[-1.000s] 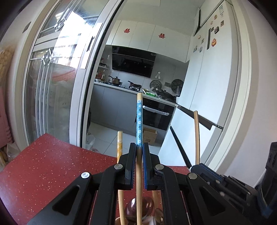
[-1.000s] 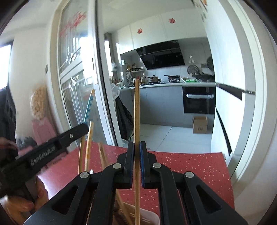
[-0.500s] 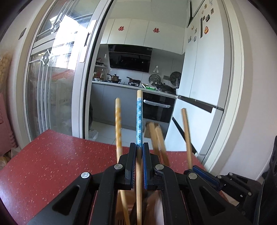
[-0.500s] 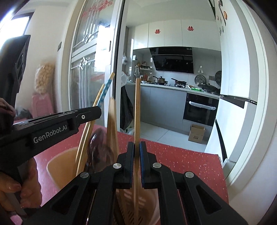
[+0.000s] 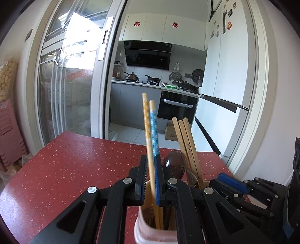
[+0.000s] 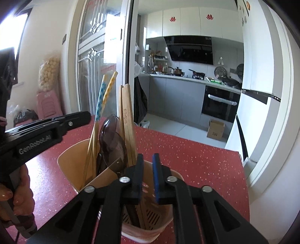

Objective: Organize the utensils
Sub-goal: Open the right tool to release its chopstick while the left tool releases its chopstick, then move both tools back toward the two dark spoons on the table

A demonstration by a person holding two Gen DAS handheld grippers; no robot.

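Beige utensil holder (image 6: 75, 165): base cut off, chopstick tips hidden inside.

"GenRobot.AI" on the left claw (image 6: 82, 117).

Holder (image 6: 71, 165) on table (image 6: 196, 159), chopsticks (image 6: 127, 120) and spoon (image 6: 110, 138) in it, kitchen behind

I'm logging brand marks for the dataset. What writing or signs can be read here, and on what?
"GenRobot.AI": side of the left gripper.
Red double-happiness sign: two on the upper cabinet doors.
Engraved mark on a plain wooden chopstick: too blurred to read.
Fridge magnets: too small to read.
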